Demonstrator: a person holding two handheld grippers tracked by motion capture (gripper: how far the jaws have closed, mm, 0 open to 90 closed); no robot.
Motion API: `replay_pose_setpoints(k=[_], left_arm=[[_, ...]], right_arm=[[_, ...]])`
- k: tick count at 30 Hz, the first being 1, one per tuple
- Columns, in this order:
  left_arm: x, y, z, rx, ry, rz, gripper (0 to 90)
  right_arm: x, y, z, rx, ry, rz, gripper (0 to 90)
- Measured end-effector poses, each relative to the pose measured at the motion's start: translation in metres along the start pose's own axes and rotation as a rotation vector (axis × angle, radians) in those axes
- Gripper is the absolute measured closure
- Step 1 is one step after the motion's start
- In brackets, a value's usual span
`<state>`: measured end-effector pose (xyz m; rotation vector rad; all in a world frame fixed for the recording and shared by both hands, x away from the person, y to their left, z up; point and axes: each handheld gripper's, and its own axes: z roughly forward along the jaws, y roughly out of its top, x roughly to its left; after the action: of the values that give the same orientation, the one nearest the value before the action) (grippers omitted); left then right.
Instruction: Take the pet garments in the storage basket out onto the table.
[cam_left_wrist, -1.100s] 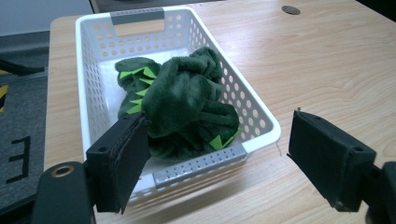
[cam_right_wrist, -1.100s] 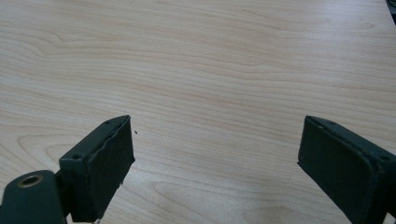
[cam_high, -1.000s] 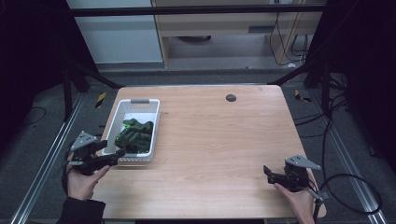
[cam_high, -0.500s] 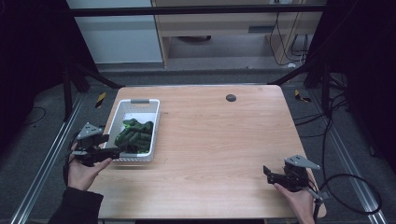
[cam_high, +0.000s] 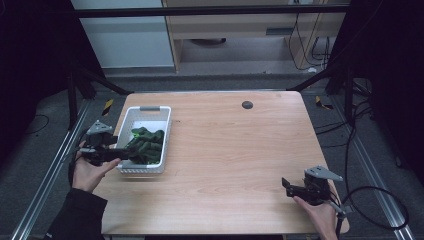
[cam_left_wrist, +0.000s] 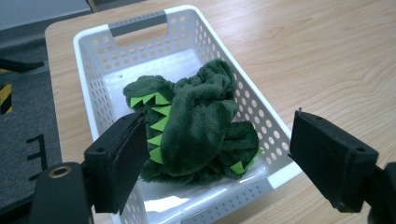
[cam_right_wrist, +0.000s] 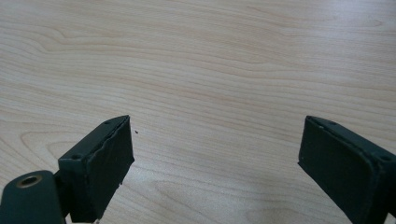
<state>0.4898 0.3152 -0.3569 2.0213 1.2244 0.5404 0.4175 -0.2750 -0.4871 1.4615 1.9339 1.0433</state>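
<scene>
A dark green plush toy (cam_left_wrist: 194, 128) with light green felt spikes lies crumpled in a white perforated basket (cam_left_wrist: 93, 98), toward its near end. In the high view the toy (cam_high: 146, 145) and basket (cam_high: 150, 114) sit at the table's left side. My left gripper (cam_high: 122, 154) hovers at the basket's near left corner, open, its jaws spread wide on either side of the toy without touching it (cam_left_wrist: 212, 163). My right gripper (cam_high: 290, 186) rests low over bare wood at the front right, open, with nothing between its jaws (cam_right_wrist: 215, 158).
The wooden table (cam_high: 240, 150) has a small round dark grommet (cam_high: 247, 104) near its far edge. Dark floor, metal frame legs and cables surround the table. A grey handle (cam_left_wrist: 137, 24) marks the basket's far end.
My left gripper has moved up and toward the basket, from the table's left edge to the basket's near corner. The right gripper has stayed put.
</scene>
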Motion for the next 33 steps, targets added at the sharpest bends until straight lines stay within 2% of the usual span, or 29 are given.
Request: replay_pose_setpoints(k=[12,19,22,33], left_arm=[[0.006,0.018,0.015,0.071,-0.008,0.030,17.5],[0.011,0.023,0.022,0.101,0.000,0.023,17.4],[0.014,0.027,0.026,0.119,0.008,0.033,17.3],[0.019,0.032,0.036,0.153,0.000,0.031,17.3]], right_arm=[[0.000,0.000,0.001,0.007,0.002,-0.001,10.1],[0.000,0.000,0.001,0.010,0.007,-0.004,10.0],[0.000,0.000,0.001,0.015,0.010,0.000,10.0],[0.000,0.000,0.002,0.020,0.009,-0.007,9.6]])
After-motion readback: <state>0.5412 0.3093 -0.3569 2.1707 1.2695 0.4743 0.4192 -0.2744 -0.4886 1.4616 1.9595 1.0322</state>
